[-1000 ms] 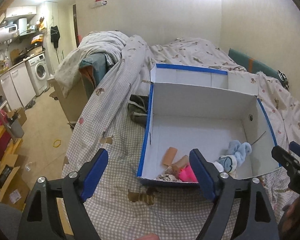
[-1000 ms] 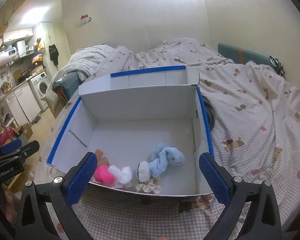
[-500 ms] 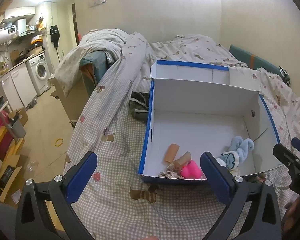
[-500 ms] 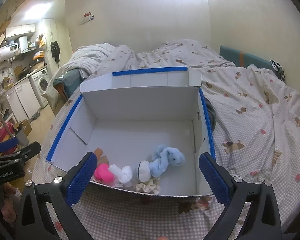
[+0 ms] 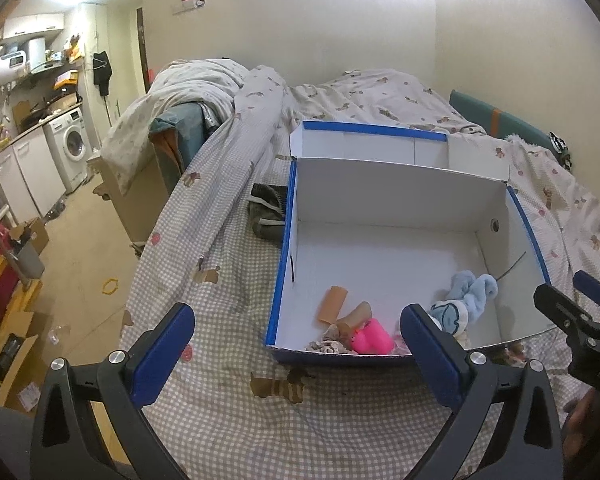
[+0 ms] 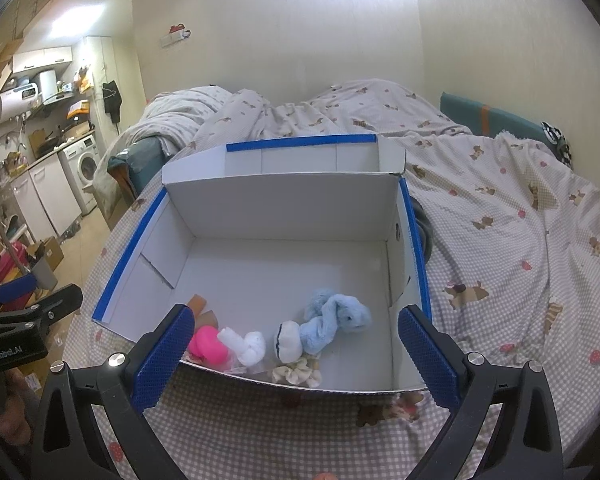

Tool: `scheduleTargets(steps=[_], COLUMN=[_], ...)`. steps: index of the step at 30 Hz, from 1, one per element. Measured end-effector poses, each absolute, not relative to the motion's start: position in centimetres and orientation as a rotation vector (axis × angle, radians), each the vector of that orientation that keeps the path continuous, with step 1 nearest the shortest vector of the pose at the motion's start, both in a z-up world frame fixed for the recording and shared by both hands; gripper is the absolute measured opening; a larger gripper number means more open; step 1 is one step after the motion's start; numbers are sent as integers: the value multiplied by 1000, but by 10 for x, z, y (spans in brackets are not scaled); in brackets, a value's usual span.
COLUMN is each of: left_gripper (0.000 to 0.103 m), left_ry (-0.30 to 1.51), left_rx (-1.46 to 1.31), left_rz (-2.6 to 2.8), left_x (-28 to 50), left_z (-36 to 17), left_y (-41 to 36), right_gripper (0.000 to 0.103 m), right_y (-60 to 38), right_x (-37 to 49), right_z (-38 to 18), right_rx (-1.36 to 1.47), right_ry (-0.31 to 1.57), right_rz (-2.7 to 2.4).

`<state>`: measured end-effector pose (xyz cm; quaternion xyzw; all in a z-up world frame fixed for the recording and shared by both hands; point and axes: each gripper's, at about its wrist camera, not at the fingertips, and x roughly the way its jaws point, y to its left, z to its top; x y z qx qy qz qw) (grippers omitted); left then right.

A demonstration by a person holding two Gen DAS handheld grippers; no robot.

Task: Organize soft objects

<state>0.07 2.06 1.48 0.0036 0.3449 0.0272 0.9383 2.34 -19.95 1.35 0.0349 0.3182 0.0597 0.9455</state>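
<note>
A white box with blue edges [image 5: 396, 188] [image 6: 284, 200] sits open on the bed. Along its near wall lie a pink soft toy [image 5: 374, 340] [image 6: 208, 342], a light blue fluffy piece [image 5: 474, 294] [image 6: 334, 318], white fluffy pieces [image 6: 246, 346], a cream scrunchie [image 6: 298, 374] and tan rolls [image 5: 334, 304]. My left gripper [image 5: 296, 350] is open and empty, above the bed before the box's near left corner. My right gripper [image 6: 296, 352] is open and empty, just before the near wall.
A dark garment [image 5: 268, 212] lies on the bed left of the box. A bunched duvet [image 5: 204, 92] lies behind. The bed edge drops to the floor [image 5: 80, 248] on the left, with cabinets and a washing machine [image 5: 70, 148] beyond.
My left gripper's jaws have opened wider and it has drawn back a little from the box. The right gripper has stayed open and nearly still.
</note>
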Motion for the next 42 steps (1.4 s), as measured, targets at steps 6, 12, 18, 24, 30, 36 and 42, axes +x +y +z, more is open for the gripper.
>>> scheduleTargets(steps=[6,12,18,24,30,36,42], left_gripper=[103,103,103,103,103,103,103], left_ry=[703,703,703,695,695,695,697], left_rx=[9,9,13,22,23,24,17], left_rz=[51,51,44,27,24,24,25], left_x=[0,0,0,-2,-3,-3,-2], left_z=[16,16,17,19,18,18,17], left_y=[20,20,19,18,17,17,18], right_gripper=[103,103,103,103,103,103,103], right_y=[-199,-199,-199,-199,-198,-199,-198], right_x=[23,23,22,23,23,23,22], right_z=[14,14,14,14,14,14,14], right_rx=[71,67,69,68,68,69,67], right_ry=[648,647,647,648,649,649,644], right_rz=[122,125,124,125,125,125,124])
